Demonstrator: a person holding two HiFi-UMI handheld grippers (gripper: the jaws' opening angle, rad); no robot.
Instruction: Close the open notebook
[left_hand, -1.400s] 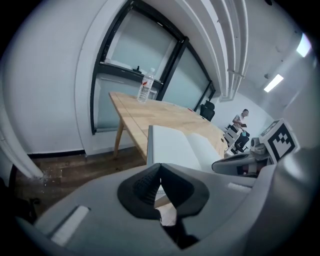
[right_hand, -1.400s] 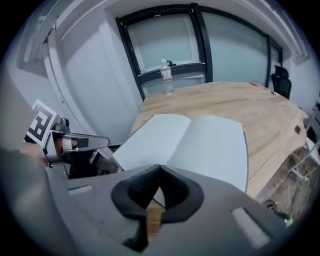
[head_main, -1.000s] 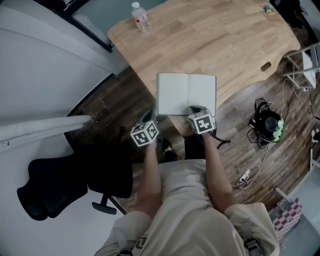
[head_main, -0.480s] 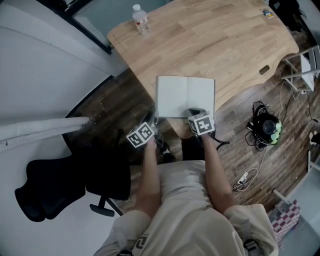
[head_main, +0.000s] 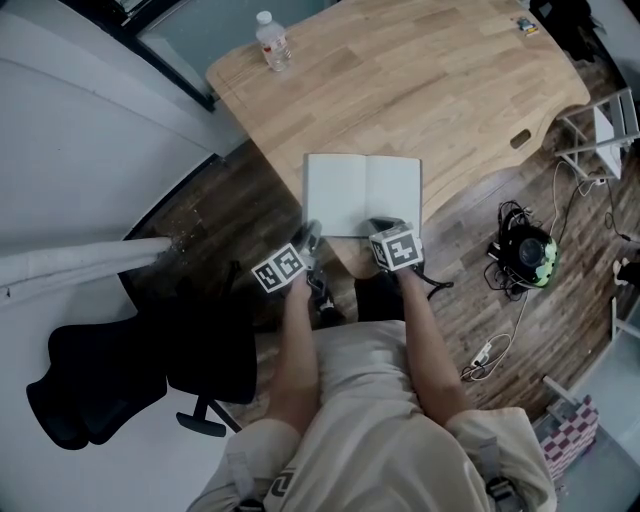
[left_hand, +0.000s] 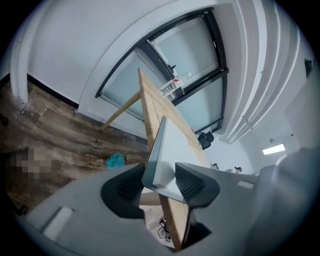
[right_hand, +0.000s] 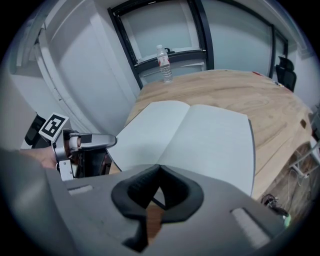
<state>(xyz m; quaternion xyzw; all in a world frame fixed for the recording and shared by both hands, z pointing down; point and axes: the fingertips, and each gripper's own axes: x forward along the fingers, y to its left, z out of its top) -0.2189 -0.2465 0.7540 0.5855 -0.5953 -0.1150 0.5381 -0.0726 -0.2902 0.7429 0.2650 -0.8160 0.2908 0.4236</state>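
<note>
The left tongs (left_hand: 160, 176) stand apart, having just been opening, with the near left corner of the notebook (left_hand: 169, 146) between them, seemingly unpressed. The right tongs (right_hand: 159, 169) are together, apparently pinching its near edge. The notebook lies open, pages up, at the near edge of the worktop (head_main: 430, 90). A water bottle (head_main: 270, 40) stands well apart.

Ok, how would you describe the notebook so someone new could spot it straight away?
Find the big pale wooden desk. At its near edge, by the person, lies the notebook, open flat. It is the only white rectangle with a crease down the middle, unlike the small clear water bottle at the far corner.
</note>
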